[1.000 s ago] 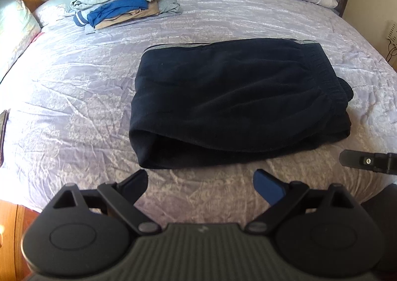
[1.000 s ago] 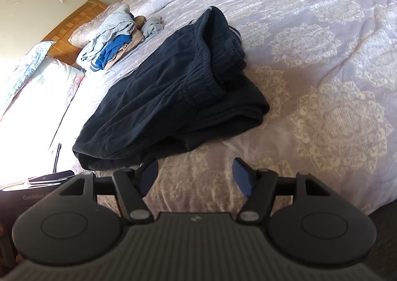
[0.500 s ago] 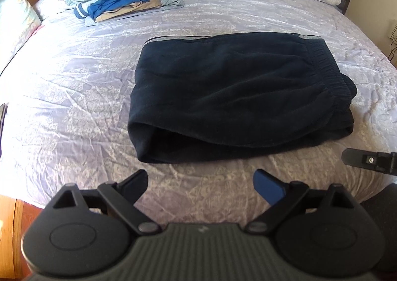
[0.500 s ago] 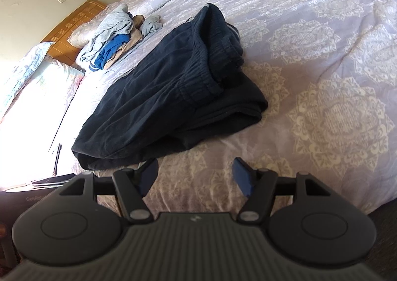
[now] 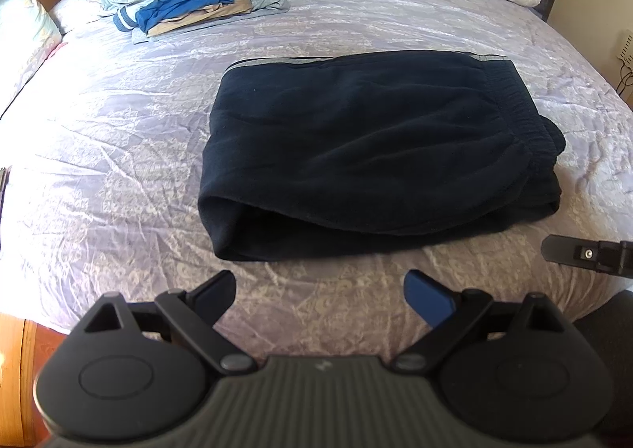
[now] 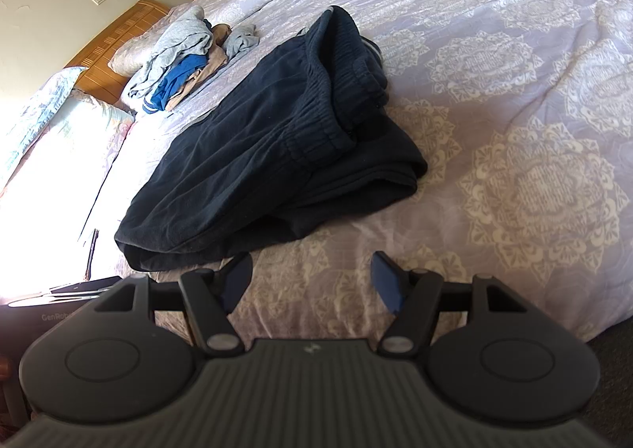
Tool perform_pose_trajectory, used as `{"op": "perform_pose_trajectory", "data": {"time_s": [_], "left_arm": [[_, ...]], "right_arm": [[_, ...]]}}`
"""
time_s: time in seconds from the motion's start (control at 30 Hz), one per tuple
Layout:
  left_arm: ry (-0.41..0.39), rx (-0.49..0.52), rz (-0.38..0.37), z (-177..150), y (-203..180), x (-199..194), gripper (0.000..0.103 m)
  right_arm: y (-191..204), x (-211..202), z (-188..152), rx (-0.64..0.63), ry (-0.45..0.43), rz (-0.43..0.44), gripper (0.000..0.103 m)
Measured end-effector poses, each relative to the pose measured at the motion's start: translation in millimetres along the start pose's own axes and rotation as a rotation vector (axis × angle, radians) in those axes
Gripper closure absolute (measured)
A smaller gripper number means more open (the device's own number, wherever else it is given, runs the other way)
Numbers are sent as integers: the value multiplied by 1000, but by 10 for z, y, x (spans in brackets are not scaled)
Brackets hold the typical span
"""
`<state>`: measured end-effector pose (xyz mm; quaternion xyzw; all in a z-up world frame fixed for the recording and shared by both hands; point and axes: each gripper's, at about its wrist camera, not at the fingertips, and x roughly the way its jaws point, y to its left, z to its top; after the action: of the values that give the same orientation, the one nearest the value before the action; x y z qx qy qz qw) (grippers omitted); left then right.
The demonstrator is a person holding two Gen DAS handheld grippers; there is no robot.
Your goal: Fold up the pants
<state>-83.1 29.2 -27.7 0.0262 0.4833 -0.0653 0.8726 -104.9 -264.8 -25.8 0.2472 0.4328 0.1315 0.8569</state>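
Lavender bedspread (image 5: 118, 155) bare around folded pants (image 5: 368, 147); both hand-held grippers (image 5: 319, 289) (image 6: 311, 278) agape, empty.

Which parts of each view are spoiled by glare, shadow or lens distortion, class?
Left wrist view: sunlight bleaches the bedspread at left; the dark pants lose their fold detail; the fisheye bows the bed's far edge. Right wrist view: the pillow area at left burns out to white; the pants show their waistband ribbing better; corners go dark.
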Motion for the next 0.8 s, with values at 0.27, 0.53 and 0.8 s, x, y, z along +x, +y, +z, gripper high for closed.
{"op": "perform_pose_trajectory", "data": {"time_s": [0.27, 0.53, 0.8], "left_arm": [[6, 1, 3, 6, -8, 13, 8], [6, 1, 3, 6, -6, 14, 8], [13, 1, 9, -11, -3, 30, 8]], "right_arm": [[-2, -1, 0, 1, 0, 0, 35], [-1, -2, 0, 0, 1, 0, 35], [0, -4, 0, 1, 1, 0, 35]]}}
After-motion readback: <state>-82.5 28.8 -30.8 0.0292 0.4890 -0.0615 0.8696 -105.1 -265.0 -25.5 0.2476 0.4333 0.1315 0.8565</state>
